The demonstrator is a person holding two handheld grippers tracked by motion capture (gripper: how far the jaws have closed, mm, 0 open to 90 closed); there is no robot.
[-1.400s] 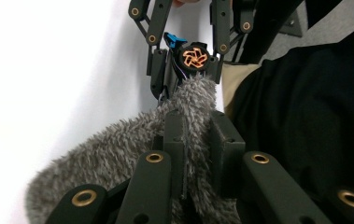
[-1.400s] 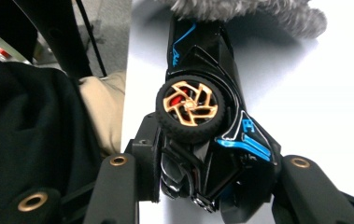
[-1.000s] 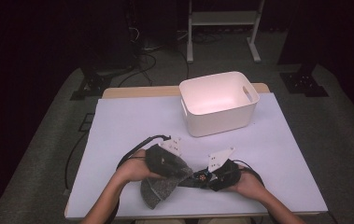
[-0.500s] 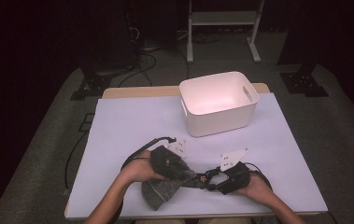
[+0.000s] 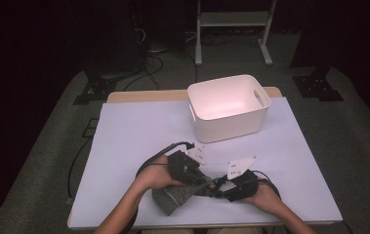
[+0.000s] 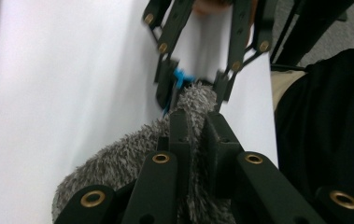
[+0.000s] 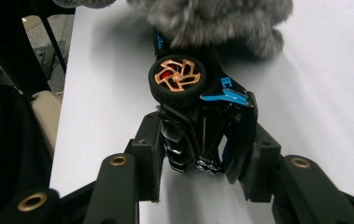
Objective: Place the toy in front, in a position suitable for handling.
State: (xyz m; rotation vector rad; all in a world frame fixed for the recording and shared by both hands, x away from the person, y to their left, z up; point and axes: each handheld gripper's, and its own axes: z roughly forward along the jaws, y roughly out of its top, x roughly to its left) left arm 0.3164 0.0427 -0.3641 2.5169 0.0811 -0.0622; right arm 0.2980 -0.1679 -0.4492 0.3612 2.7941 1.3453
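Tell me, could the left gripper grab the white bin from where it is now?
Probably not yet. The left gripper is shut on the fuzzy grey pouch, so it is busy. The table between it and the white bin is bare, so nothing blocks the way once it lets go.

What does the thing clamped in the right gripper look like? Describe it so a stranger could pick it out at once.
Start at the white bin at the table's far side and come to the near edge, where two hands meet. There the right gripper is shut on a small black toy car, its nose tucked into a grey fuzzy pouch that the left gripper pinches. Its gold-spoked wheel and blue trim set it apart.
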